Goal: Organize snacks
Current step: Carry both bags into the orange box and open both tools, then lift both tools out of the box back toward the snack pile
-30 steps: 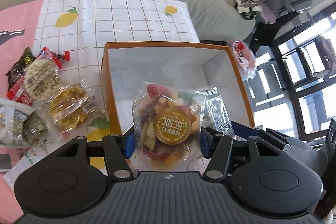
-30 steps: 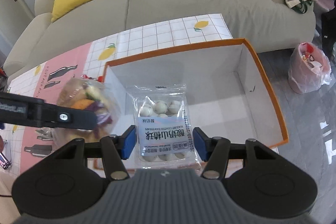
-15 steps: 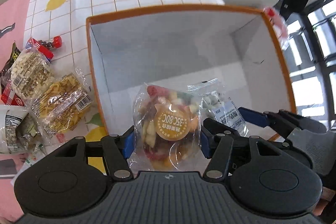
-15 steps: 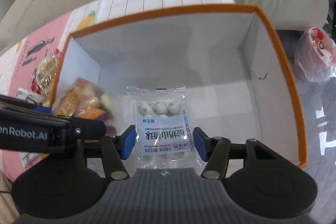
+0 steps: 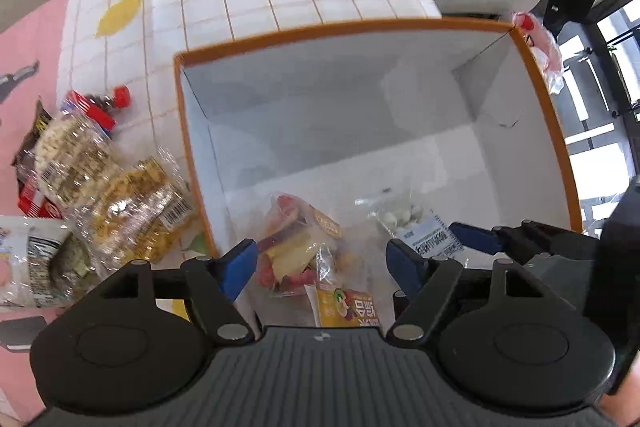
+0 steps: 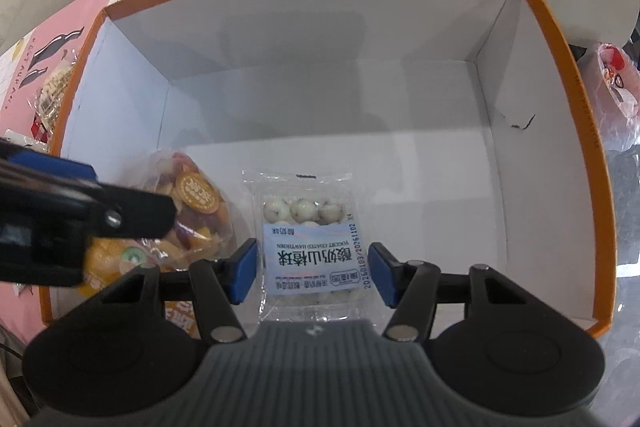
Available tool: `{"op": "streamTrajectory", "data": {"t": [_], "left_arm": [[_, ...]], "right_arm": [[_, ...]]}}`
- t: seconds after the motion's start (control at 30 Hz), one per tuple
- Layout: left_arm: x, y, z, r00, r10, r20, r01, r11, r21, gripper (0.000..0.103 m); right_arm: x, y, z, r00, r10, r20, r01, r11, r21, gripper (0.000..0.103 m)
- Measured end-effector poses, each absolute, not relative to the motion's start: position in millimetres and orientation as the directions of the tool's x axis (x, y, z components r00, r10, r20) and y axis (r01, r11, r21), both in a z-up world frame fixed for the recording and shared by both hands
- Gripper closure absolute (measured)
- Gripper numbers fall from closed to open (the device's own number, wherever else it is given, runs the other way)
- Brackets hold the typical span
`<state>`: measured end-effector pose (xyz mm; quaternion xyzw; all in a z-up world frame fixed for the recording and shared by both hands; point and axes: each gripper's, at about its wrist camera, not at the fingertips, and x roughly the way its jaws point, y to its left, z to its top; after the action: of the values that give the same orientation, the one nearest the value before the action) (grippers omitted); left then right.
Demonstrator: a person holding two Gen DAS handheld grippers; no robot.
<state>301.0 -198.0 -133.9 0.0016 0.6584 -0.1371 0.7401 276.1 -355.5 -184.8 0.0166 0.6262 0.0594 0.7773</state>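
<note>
The left gripper (image 5: 320, 263) is opening, its blue pads clear of the crinkly clear dried-fruit bag (image 5: 300, 247) lying inside the orange-rimmed white cardboard box (image 5: 400, 23). The right gripper (image 6: 312, 269) clamps a flat, glossy yogurt hawthorn ball packet (image 6: 306, 231) low inside the box, beside the fruit bag.

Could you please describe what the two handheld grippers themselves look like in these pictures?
Both match: the left gripper and right gripper have a ribbed dark grey body, two round black housings, black linkage arms with silver pivot pins, and blue pads on the fingers. No cables or sleeves show.

Both wrist views look steeply down, close, into one shared box (image 5: 562, 163) (image 6: 592, 147) (white-walled, orange-rimmed).
</note>
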Motion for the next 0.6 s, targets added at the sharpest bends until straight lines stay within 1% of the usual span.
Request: {"op": "streamTrajectory", "data": {"t": [0.13, 0.27, 0.3, 0.33, 0.4, 0.6], "left_arm": [[299, -189, -123, 0.116, -0.217, -0.969, 0.204, 0.96, -0.19, 0.016], [295, -184, -117, 0.12, -0.236, -0.964, 0.205, 0.956, -0.208, 0.015], [294, -184, -116, 0.119, -0.237, -0.964, 0.202, 0.957, -0.21, 0.015], [293, -183, -115, 0.117, -0.241, -0.963, 0.201, 0.956, -0.215, 0.015], [291, -181, -114, 0.114, -0.252, -0.961, 0.199, 0.954, -0.226, 0.015], [287, -176, -107, 0.121, -0.284, -0.951, 0.203, 0.945, -0.256, 0.013]], "right_arm": [[278, -353, -190, 0.184, 0.093, -0.979, -0.064, 0.995, 0.082, 0.042], [277, -347, -192, 0.17, 0.067, -0.983, -0.069, 0.996, 0.056, 0.041], [278, -347, -191, 0.167, 0.064, -0.984, -0.068, 0.996, 0.053, 0.04], [278, -345, -190, 0.164, 0.058, -0.985, -0.064, 0.997, 0.048, 0.035], [279, -344, -189, 0.164, 0.038, -0.986, -0.057, 0.998, 0.029, 0.029], [272, -344, -175, 0.196, 0.007, -0.981, -0.069, 0.998, -0.006, 0.026]]}}
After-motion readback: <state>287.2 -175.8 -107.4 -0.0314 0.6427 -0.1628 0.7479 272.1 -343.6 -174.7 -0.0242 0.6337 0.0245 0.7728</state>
